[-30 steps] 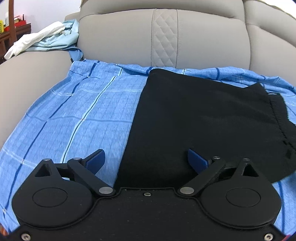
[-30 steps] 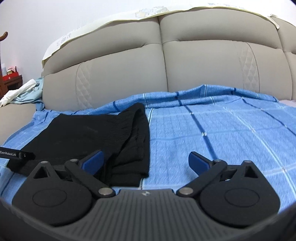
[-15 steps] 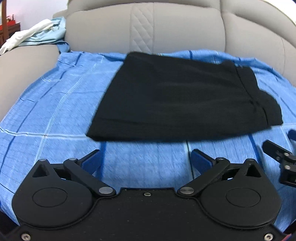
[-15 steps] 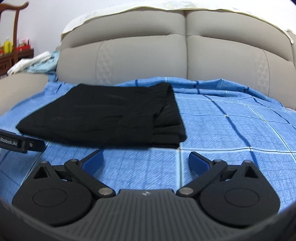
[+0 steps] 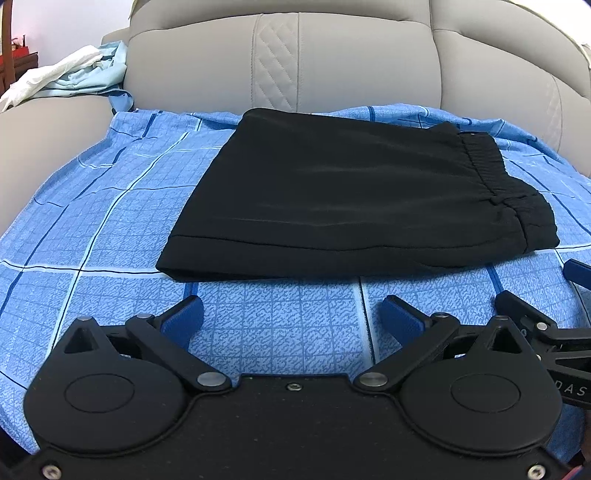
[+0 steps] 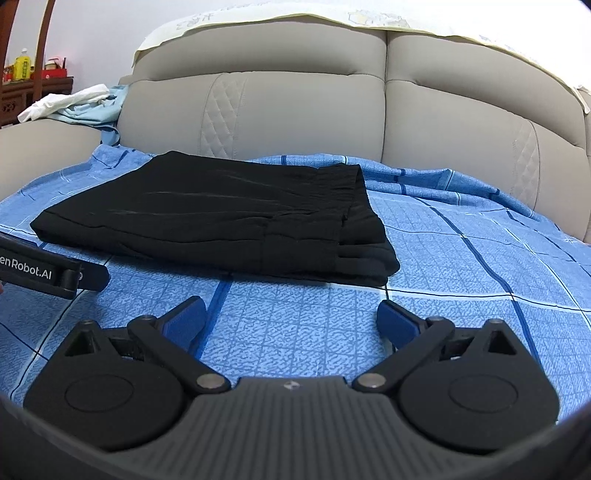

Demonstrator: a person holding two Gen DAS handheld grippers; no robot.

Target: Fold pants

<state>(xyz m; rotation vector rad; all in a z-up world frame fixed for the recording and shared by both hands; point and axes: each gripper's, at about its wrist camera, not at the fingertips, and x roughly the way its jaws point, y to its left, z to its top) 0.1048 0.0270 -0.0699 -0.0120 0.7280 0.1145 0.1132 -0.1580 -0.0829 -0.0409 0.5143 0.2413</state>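
Both pairs of fingers stand spread wide with nothing between them: the left gripper (image 5: pixel 291 317) and the right gripper (image 6: pixel 290 317) each hover low over bare blue cloth, just short of the near edge of the garment and not touching it.

Largest in view is the beige sofa (image 6: pixel 295 107), its padded backrest with quilted diamond panels filling the top of both views. A cream cover (image 6: pixel 295 18) is draped along the top of the backrest. Over the seat lies a blue checked sheet (image 5: pixel 110 206), spread from the backrest down to the grippers, with some creases near the back.

On the sheet sit the black pants (image 5: pixel 354 203), folded into a flat, roughly rectangular stack of several layers. In the left wrist view the elastic waistband (image 5: pixel 491 166) runs along the right end of the stack, and a stitched hem lies along the near edge. In the right wrist view the pants (image 6: pixel 207 218) lie ahead and to the left, with the layered ends stacked at the right side.

On the sofa's left armrest rests a heap of pale blue and white clothes (image 5: pixel 70 74). Beyond it stands dark wooden furniture (image 6: pixel 33 92) carrying a yellow bottle (image 6: pixel 22 62) and a red item too small to identify.
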